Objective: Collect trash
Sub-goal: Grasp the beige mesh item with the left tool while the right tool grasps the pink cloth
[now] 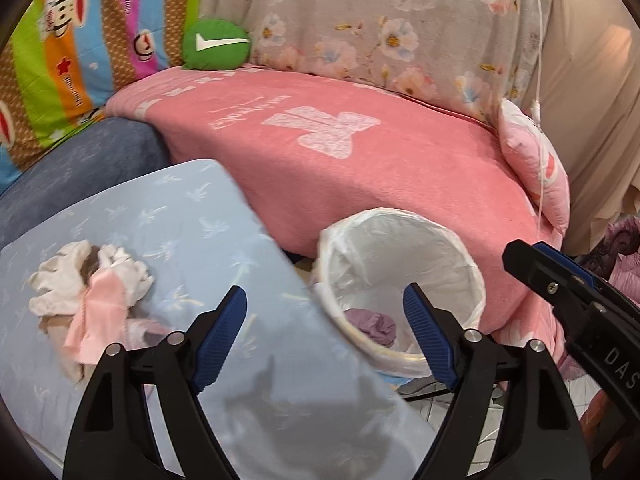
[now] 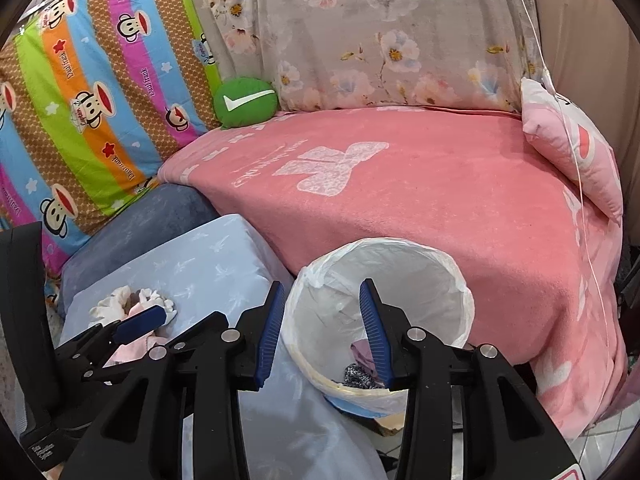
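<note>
A crumpled white and pink tissue wad [image 1: 90, 280] lies on the pale blue cushion [image 1: 192, 216]. The left gripper [image 1: 324, 330] hangs released, empty. Right of it, the lined wastebasket [image 2: 384, 276] holds scraps beneath the right gripper [image 2: 322, 330], also spread and empty.

Right gripper [image 2: 322, 328] seen with jaws spread, nothing held, over near rim of bin [image 2: 460, 292] lined with white bag. Purple and dark scraps [image 2: 362, 372] spotted in bin bottom. Crumpled tissue pile [image 2: 132, 300] left on blue cushion [image 2: 208, 264], 9 o'clock. Left gripper [image 2: 138, 322] glimpsed near pile.
</note>
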`<state>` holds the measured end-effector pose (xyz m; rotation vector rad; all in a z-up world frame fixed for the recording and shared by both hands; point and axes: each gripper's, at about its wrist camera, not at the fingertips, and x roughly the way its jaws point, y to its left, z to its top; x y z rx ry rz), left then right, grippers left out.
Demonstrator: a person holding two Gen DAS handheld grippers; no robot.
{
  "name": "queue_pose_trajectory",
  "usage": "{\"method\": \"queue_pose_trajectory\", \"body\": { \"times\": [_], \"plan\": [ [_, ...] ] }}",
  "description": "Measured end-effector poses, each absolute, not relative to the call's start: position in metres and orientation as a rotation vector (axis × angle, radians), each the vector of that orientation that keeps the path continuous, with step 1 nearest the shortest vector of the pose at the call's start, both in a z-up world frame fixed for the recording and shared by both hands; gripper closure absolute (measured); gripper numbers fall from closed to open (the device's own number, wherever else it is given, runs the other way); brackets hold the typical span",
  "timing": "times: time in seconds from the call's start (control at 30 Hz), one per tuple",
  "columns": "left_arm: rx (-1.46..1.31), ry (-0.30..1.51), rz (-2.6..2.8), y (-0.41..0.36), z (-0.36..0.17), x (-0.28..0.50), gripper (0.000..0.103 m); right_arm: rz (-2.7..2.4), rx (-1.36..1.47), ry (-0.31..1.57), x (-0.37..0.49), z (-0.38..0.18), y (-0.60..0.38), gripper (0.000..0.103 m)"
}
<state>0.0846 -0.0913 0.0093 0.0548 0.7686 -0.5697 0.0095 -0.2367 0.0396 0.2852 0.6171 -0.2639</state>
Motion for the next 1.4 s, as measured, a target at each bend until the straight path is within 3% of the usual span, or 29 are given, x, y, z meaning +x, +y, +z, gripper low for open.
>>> {"method": "queue_pose_trajectory", "body": {
  "times": [0.3, 1.17, 1.4],
  "plan": [
    [0.022, 0.783, -0.447, -0.035, 0.000, 0.089, 0.015, -0.184, 0.245, 0.649, 0.021, 0.034, -0.188, 0.058],
    [-0.092, 0.890, -0.152, 0.120, -0.061, 0.134, 0.015, 0.052, 0.153, 0.797, 0.107, -0.016, -0.059, 0.053],
    [-0.168, 0.923, -0.162, 0.143, -0.073, 0.148, 0.020, 0.111, 0.139, 0.835, 0.133, -0.036, -0.027, 0.053]
  ]
}}
